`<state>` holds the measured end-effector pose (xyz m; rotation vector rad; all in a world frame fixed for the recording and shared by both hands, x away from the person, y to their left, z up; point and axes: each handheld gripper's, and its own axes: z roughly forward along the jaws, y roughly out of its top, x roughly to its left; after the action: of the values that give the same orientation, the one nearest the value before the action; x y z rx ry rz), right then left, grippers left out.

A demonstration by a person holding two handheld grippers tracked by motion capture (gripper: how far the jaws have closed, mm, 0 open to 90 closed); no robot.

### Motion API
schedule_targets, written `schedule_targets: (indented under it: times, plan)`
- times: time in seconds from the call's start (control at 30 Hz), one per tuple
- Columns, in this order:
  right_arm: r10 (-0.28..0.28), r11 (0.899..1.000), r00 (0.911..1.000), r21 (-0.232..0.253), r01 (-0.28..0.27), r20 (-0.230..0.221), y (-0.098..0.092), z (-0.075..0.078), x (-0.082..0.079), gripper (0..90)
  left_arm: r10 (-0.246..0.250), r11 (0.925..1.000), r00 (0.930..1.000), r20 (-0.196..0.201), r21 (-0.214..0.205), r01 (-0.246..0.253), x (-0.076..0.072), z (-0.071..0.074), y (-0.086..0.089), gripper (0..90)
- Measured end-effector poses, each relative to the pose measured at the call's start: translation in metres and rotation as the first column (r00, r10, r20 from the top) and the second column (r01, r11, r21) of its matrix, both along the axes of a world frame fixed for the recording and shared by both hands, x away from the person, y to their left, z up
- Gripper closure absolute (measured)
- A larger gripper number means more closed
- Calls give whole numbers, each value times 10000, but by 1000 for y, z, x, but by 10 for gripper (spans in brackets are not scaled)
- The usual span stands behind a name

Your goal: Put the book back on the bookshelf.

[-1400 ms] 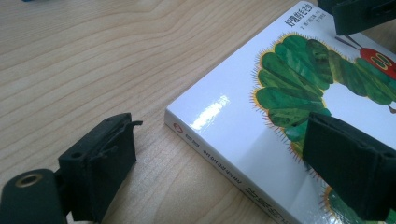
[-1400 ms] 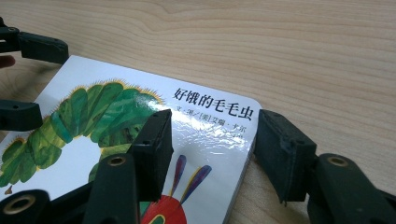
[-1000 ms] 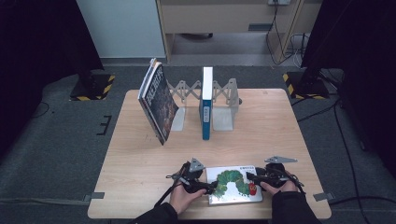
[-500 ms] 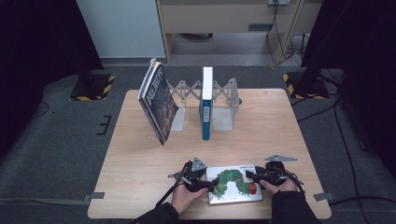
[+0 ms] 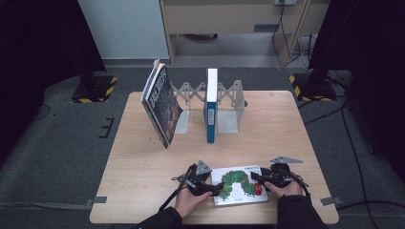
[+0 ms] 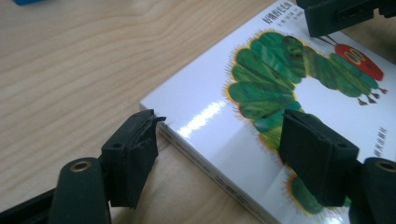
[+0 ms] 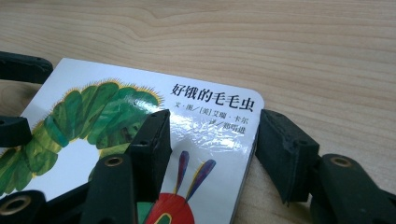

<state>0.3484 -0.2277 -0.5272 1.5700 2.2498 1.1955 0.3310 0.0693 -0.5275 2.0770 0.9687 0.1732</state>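
I see a pale wooden table (image 5: 143,181) on grey carpet, dark curtains to either side and a cabinet behind. The picture book (image 5: 240,185) lies flat near the front edge. My left hand-held gripper (image 6: 219,154) straddles the book's left edge, one jaw over the cover, one off it at table level; its jaws have just been opening, no firm clamp seen. My right hand-held gripper (image 7: 212,149) straddles the right edge likewise, partly open. Bare wood spreads ahead to the book rack (image 5: 229,102) with two upright books.
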Motion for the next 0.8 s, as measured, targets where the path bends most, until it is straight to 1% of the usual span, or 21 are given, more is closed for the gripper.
schedule_targets:
  times: [0.03,0.07,0.13,0.17,0.23,0.3,0.33,0.47,0.53,0.57,0.6,0.73,0.8]
  plan:
    - [-19,10000,10000,74,19,3,0,0,-1,449,-6,10000,10000,-64,-7,6,-1,0,-1,260]
    - [-43,9999,9999,147,45,-111,-1,0,-1,453,-10,10000,9999,-132,-32,9,-2,0,-1,257]
    - [-49,9999,9999,164,51,-144,-1,0,-2,452,-113,9999,9999,-92,-5,113,-2,-1,-2,227]
    - [-31,9999,9999,157,33,-142,-1,1,-2,451,-120,9999,9999,-123,-42,120,-2,-1,-2,217]
    - [-111,9995,9998,301,116,-148,-2,2,-3,451,-124,9998,9997,-205,-141,121,-1,-2,-1,209]
    - [-116,9989,9999,464,117,-27,-4,4,-3,454,-119,9997,9996,-265,-232,112,0,-3,0,200]
    - [-135,9983,9999,560,134,8,-5,5,-3,458,-144,9997,9996,-252,-210,139,0,-3,0,197]
    - [-67,9980,9997,636,53,227,-6,9,-3,462,-174,9996,9995,-257,-247,168,0,-3,-1,173]
    - [-130,9964,9995,841,106,272,-7,11,-3,467,-172,9994,9995,-269,-292,164,1,-4,0,163]
    - [-131,9957,9992,917,97,373,-8,11,-2,473,-175,9994,9995,-279,-301,167,1,-4,0,163]
    - [-141,9953,9994,967,110,314,-8,11,-2,477,-186,9994,9995,-264,-293,178,1,-4,0,163]
    - [-123,9958,9993,910,91,343,-8,12,-1,477,-199,9993,9995,-245,-310,192,2,-4,0,155]
    - [-168,9947,9988,1024,121,455,-8,13,-2,477,-218,9992,9994,-272,-353,208,3,-4,1,150]
